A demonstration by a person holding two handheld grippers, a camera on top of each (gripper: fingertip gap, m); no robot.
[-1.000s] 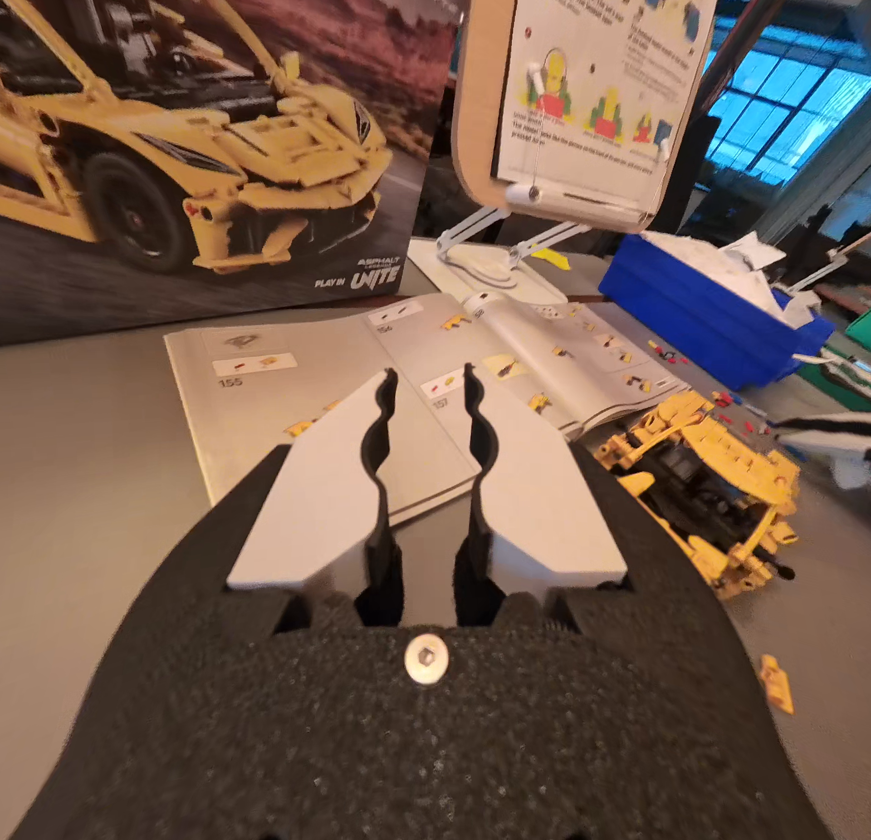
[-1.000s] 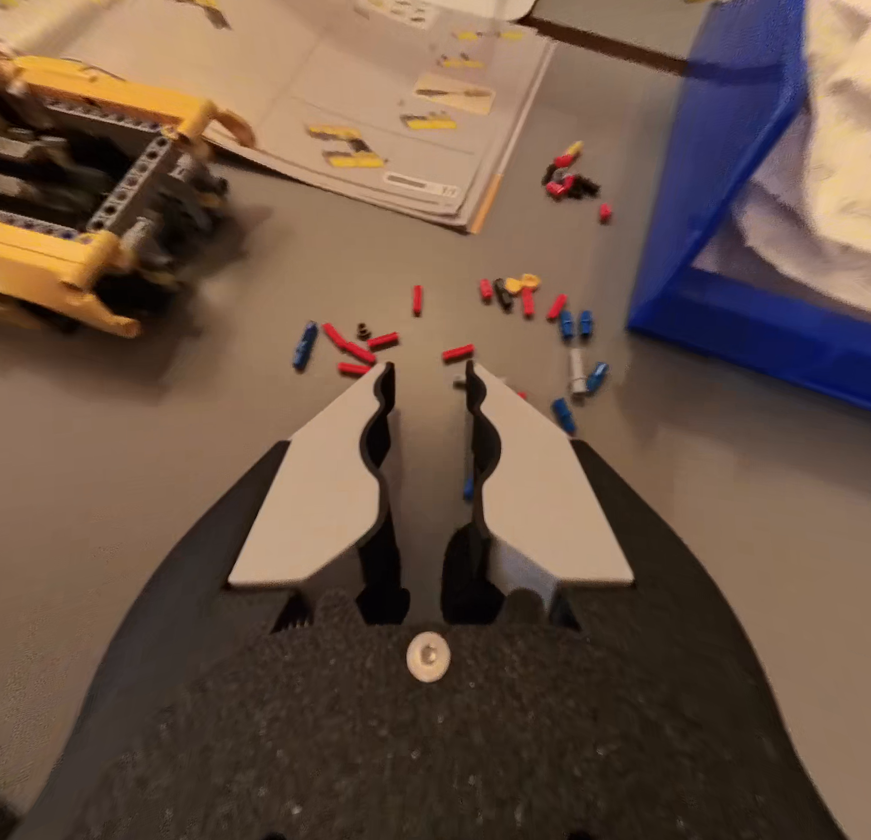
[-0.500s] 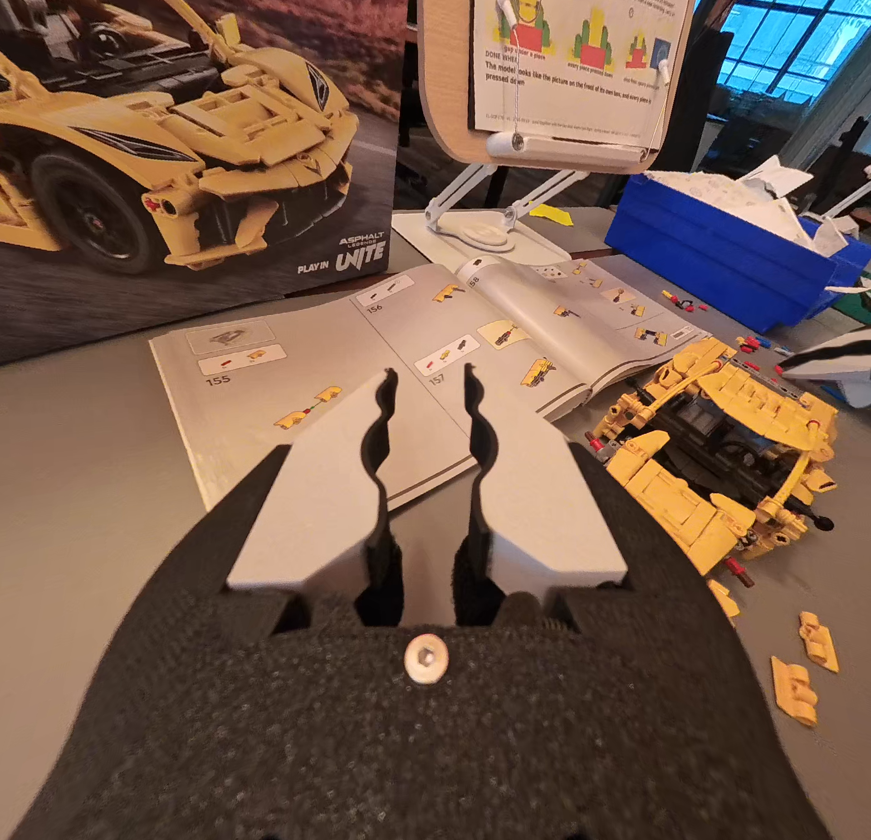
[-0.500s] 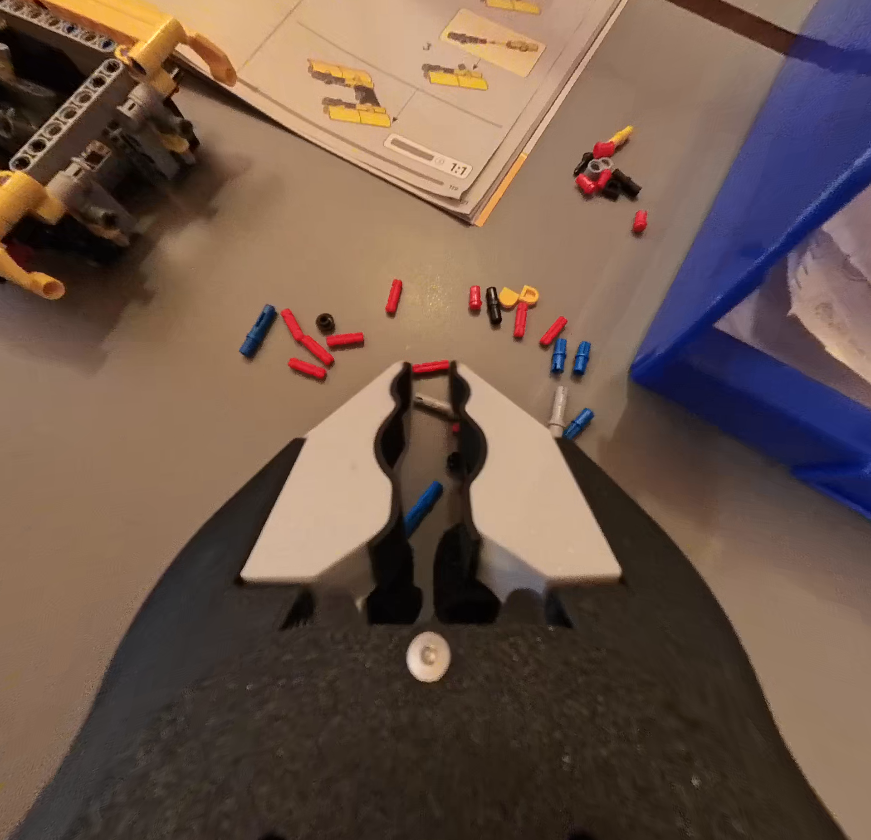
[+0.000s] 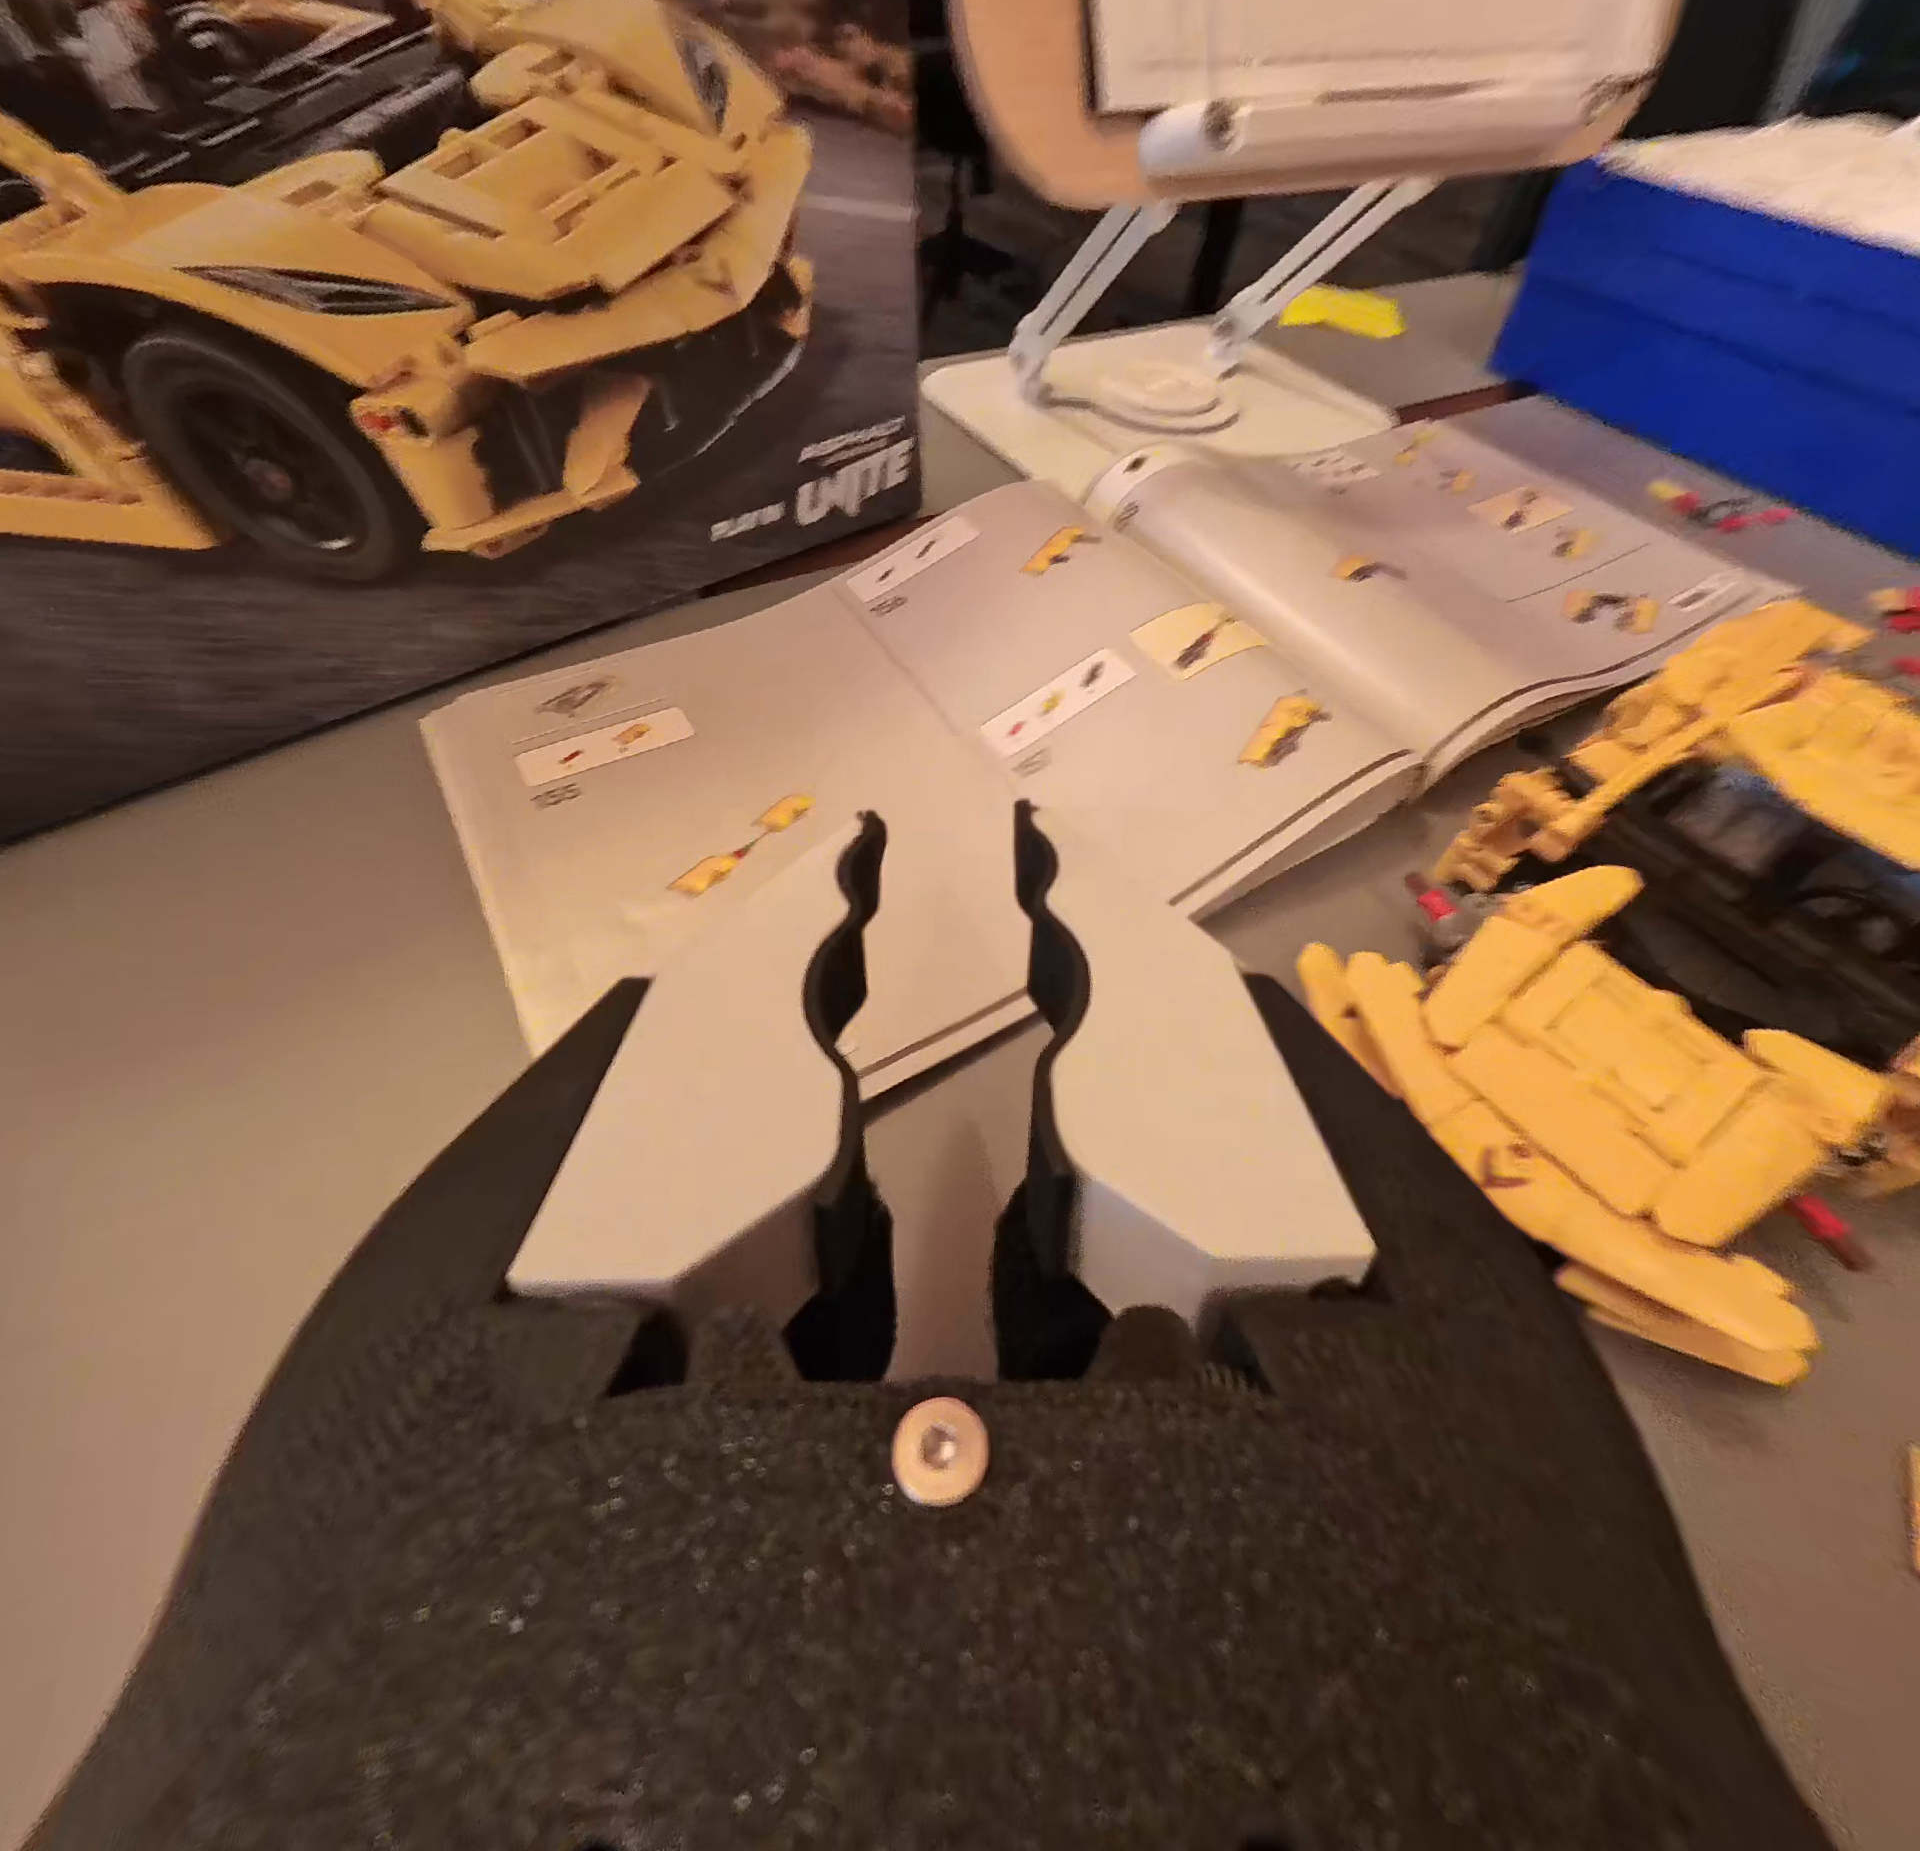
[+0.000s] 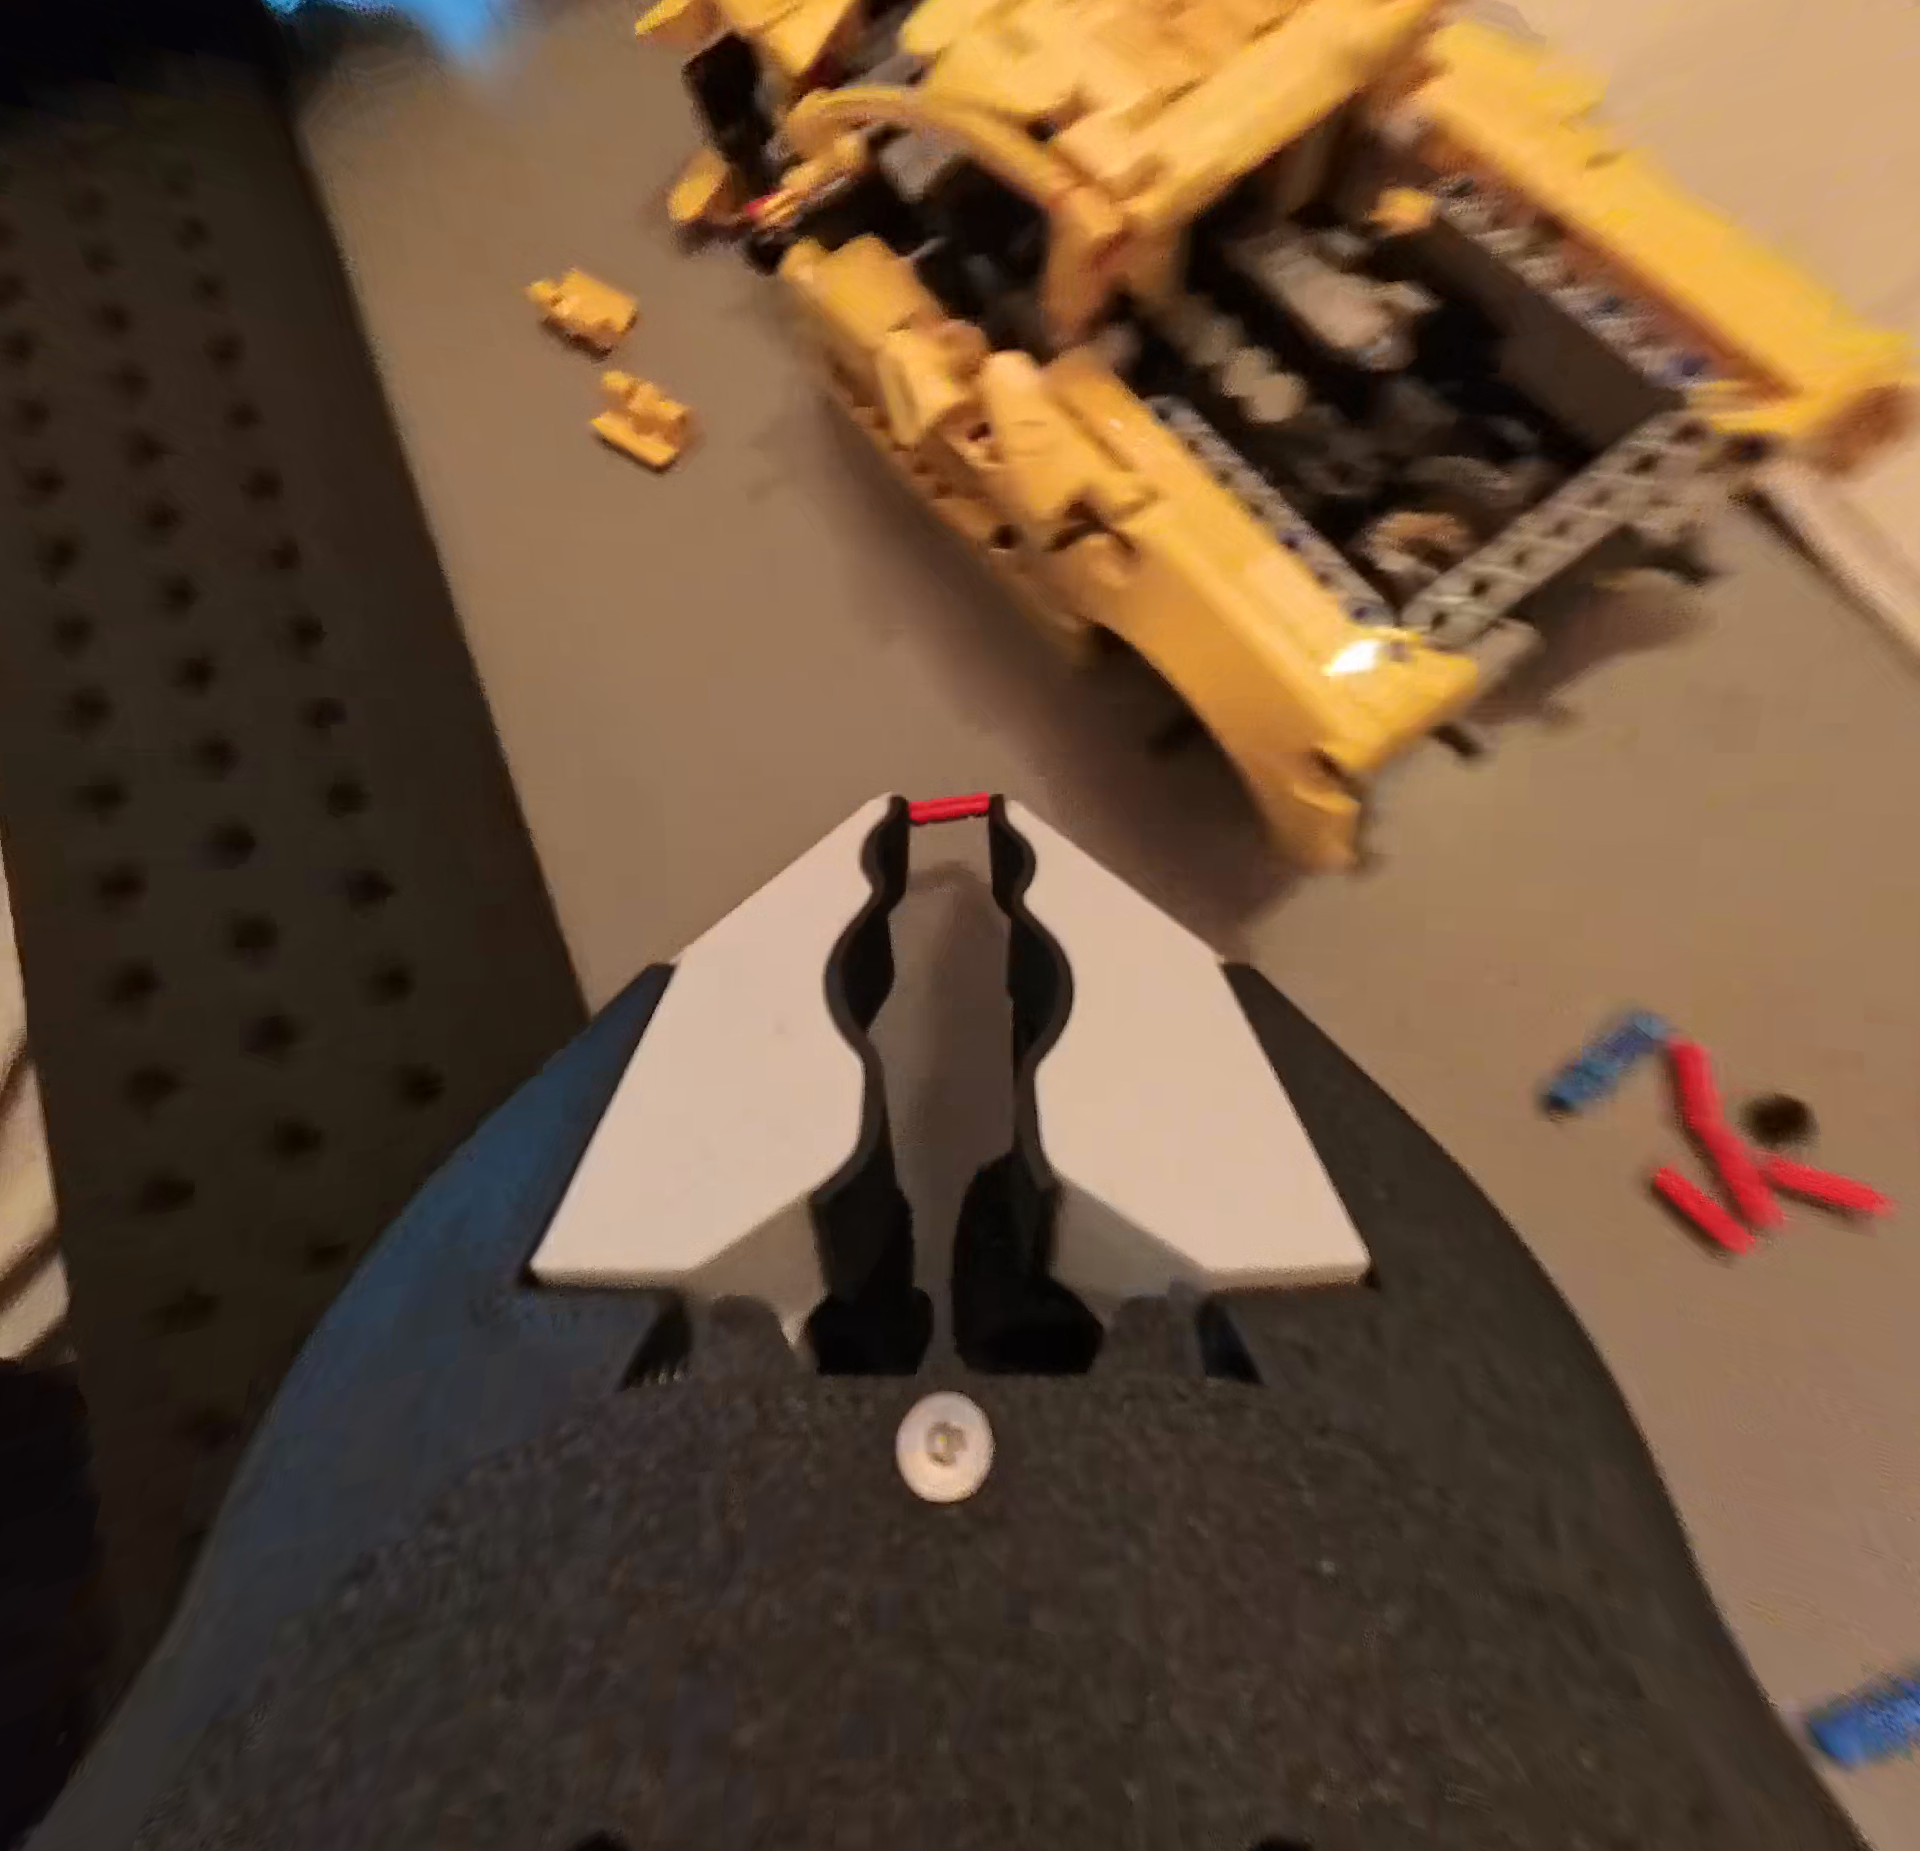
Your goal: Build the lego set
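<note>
My right gripper (image 6: 948, 812) is clamped on a red pin (image 6: 948, 810), held crosswise at the very fingertips, above the table (image 6: 727, 658) and short of the car (image 6: 1195, 347). My left gripper (image 5: 943, 835) is empty, its jaws apart, hovering over the manual (image 5: 831, 741), which lies open on the table between the box (image 5: 364, 295) and the car. The car sits partly built: yellow panels are on, but the grey frame and dark inner works are exposed. Two small yellow parts (image 6: 613, 367) lie loose just beside it, and spare red pins (image 6: 1745, 1167) with a blue pin (image 6: 1605, 1058) lie to my right. Step in hand, as I judge it: carrying the picked pin to the car for insertion. The right view is blurred, so I cannot tell which hole is the target. The next move calls for turning the pin so that its axis lines up with a frame hole, then pressing straight in. The grip is shallow, so the pin may pivot or slip under load. The left gripper should brace the car, or the push will slide it across the table.
</note>
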